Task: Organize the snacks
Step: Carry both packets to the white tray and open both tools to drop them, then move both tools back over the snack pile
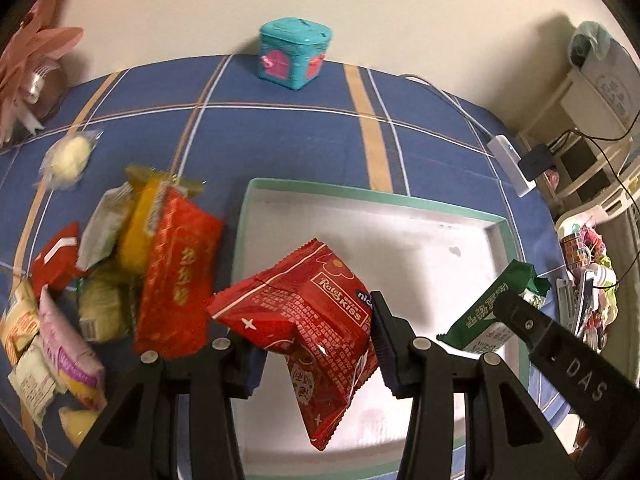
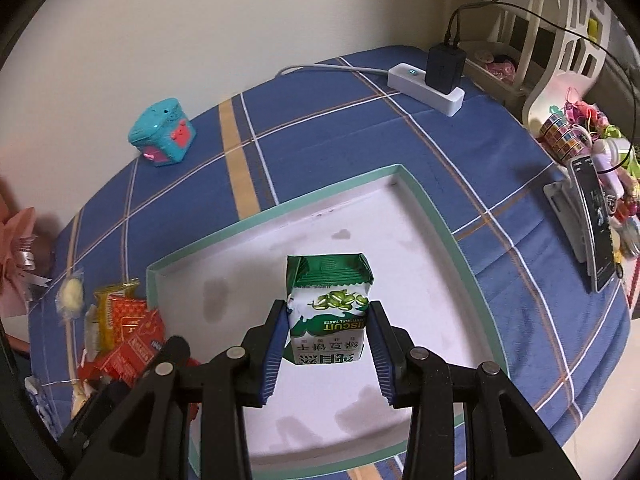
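Observation:
In the left wrist view my left gripper (image 1: 316, 332) is shut on a red snack packet (image 1: 296, 304), which hangs over the near left part of a white tray with a green rim (image 1: 360, 194). In the right wrist view my right gripper (image 2: 328, 308) is shut on a green and white biscuit packet (image 2: 330, 276), held upright above the middle of the tray (image 2: 440, 220). The left view also catches that green packet (image 1: 488, 312) at the tray's right edge, with one right gripper finger (image 1: 560, 344) on it. A pile of mixed snack packets (image 1: 120, 264) lies left of the tray.
The tray sits on a blue checked cloth (image 1: 304, 140). A teal toy box (image 1: 294, 54) stands by the back wall. A wrapped pale sweet (image 1: 70, 158) lies apart at the left. A power strip with a black adapter (image 2: 434, 76), a phone on a stand (image 2: 592, 228) and a cluttered shelf sit to the right.

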`<state>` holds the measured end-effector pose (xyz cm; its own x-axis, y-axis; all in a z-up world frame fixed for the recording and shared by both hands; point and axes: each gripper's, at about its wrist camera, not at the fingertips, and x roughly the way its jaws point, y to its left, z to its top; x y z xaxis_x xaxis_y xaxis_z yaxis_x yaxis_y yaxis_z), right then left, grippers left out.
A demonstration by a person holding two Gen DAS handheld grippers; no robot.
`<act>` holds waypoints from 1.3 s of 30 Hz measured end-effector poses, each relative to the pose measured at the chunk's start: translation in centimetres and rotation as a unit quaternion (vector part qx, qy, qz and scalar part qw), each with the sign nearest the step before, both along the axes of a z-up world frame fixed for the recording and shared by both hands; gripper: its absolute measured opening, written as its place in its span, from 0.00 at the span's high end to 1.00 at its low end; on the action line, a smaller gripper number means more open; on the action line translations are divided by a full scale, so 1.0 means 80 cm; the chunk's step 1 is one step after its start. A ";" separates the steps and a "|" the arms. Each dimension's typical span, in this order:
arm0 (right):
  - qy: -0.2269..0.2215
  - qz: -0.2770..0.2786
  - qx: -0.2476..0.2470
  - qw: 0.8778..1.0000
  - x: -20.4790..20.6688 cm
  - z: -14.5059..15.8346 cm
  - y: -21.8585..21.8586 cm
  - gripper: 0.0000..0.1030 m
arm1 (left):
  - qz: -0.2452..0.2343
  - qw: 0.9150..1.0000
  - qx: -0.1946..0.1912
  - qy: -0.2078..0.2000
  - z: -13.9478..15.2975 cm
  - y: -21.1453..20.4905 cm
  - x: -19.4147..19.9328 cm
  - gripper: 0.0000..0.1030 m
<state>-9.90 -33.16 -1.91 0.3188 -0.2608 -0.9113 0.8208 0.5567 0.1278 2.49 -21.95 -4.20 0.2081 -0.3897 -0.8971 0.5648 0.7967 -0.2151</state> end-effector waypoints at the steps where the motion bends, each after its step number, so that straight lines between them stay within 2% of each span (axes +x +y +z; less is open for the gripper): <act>1: 0.002 -0.001 -0.003 1.000 0.000 0.001 0.000 0.59 | 0.000 1.000 -0.001 0.000 0.001 0.000 0.000 0.51; 3: 0.001 -0.002 -0.007 1.000 -0.001 0.002 0.000 0.59 | 0.004 1.000 -0.002 0.001 0.002 0.004 0.000 0.29; 4: -0.001 -0.003 -0.008 1.000 -0.002 0.004 0.000 0.59 | 0.011 1.000 0.001 0.001 0.002 0.007 0.002 0.25; 10: -0.009 -0.008 -0.011 1.000 -0.006 0.013 0.001 0.57 | 0.038 0.999 -0.003 0.008 0.011 0.027 0.014 0.24; 12: -0.009 -0.004 -0.004 1.000 -0.005 0.011 0.001 0.49 | 0.047 0.999 0.000 0.006 0.015 0.033 0.016 0.21; 13: -0.009 -0.002 -0.002 1.000 -0.004 0.010 0.001 0.39 | 0.052 0.999 0.005 0.004 0.016 0.036 0.018 0.19; 14: -0.007 0.002 -0.001 1.000 -0.002 0.008 0.002 0.34 | 0.058 0.998 0.010 0.002 0.017 0.039 0.019 0.18; 15: -0.005 0.004 -0.001 1.000 -0.001 0.007 0.003 0.33 | 0.064 0.998 0.017 0.000 0.017 0.043 0.021 0.18; 17: 0.004 0.014 0.001 1.000 0.004 0.002 0.006 0.24 | 0.076 0.997 0.034 -0.005 0.015 0.051 0.025 0.18; 19: 0.011 0.023 0.004 1.000 0.008 -0.003 0.010 0.19 | 0.085 0.995 0.048 -0.006 0.009 0.060 0.031 0.18; 22: 0.023 0.039 0.007 0.999 0.014 -0.010 0.016 0.17 | 0.101 0.993 0.061 0.004 -0.001 0.074 0.039 0.16; 24: 0.028 0.048 0.006 0.998 0.017 -0.013 0.020 0.13 | 0.113 0.991 0.068 0.013 -0.009 0.085 0.045 0.08; 26: 0.030 0.055 0.006 0.998 0.019 -0.014 0.023 0.07 | 0.120 0.990 0.071 0.015 -0.013 0.094 0.048 0.08; 31: 0.034 0.063 0.004 0.997 0.022 -0.015 0.028 0.00 | 0.135 0.988 0.075 0.018 -0.015 0.114 0.057 0.08; 39: 0.038 0.078 -0.007 0.996 0.026 -0.005 0.041 0.00 | 0.145 0.986 0.081 -0.006 0.002 0.136 0.064 0.08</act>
